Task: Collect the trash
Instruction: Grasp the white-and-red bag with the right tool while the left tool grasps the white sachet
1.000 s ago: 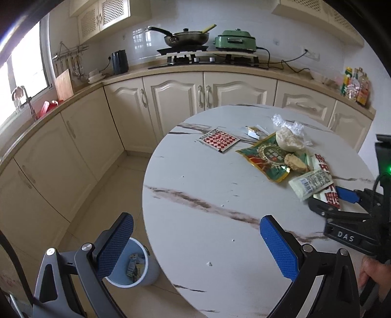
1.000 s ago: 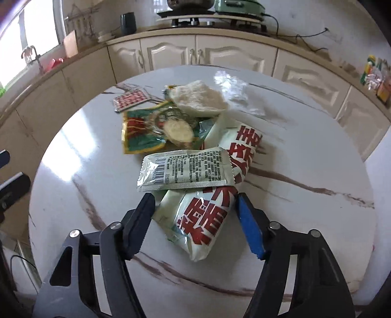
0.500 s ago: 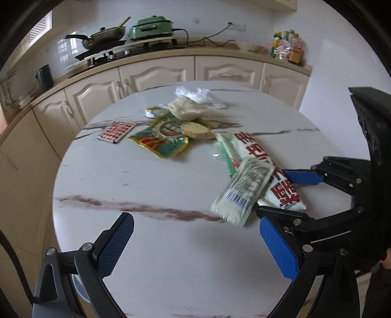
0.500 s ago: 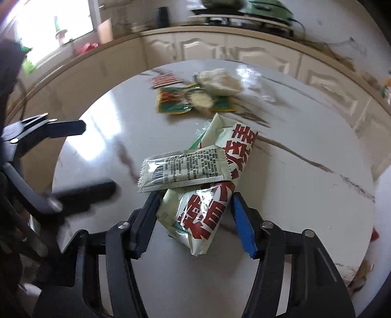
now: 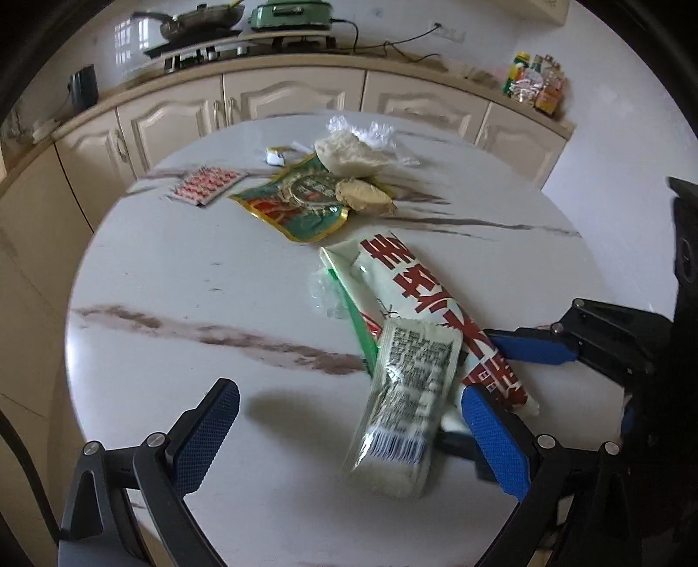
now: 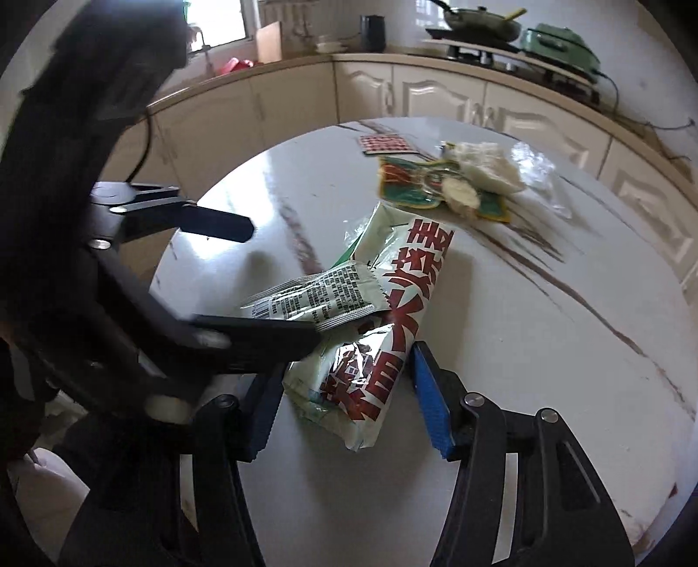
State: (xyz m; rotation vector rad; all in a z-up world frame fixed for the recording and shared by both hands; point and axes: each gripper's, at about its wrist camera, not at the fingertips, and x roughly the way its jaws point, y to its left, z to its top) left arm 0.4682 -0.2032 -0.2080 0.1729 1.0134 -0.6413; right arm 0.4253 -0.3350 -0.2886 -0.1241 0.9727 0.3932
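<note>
White marble with brown veins covers the round table (image 5: 183, 279), and trash lies across its far and right parts. Nearest the person, a long wrapper (image 6: 392, 314) with red characters sits between the fingers of the right gripper (image 6: 344, 405). The jaws straddle its near end, but I cannot tell whether they have pinched it yet. A small sachet (image 5: 405, 405) printed with a barcode lies loose across that wrapper.

The left gripper (image 5: 344, 432) stands wide apart and holds nothing. Its right finger sits just beside the sachet, and it looks to crowd the right gripper.

The likely trouble: if the wrapper is lifted, the loose sachet could slide off and fall past the table edge. The 2 grippers are near enough to knock together. The wrapper looks thin and crinkly, so a pinch at 1 end may let the rest droop and drag.

Farther back lie a green pouch (image 5: 296, 205), 2 pale lumps of food, a clear bag (image 5: 371, 131) and a red-patterned card (image 5: 205, 187). None is collected yet.

Around the table, cream cabinets (image 5: 288, 96) curve under a counter. On the counter are a pan (image 5: 196, 22) on a stove, a green cooker (image 5: 292, 11) and some bottles (image 5: 534, 83).
</note>
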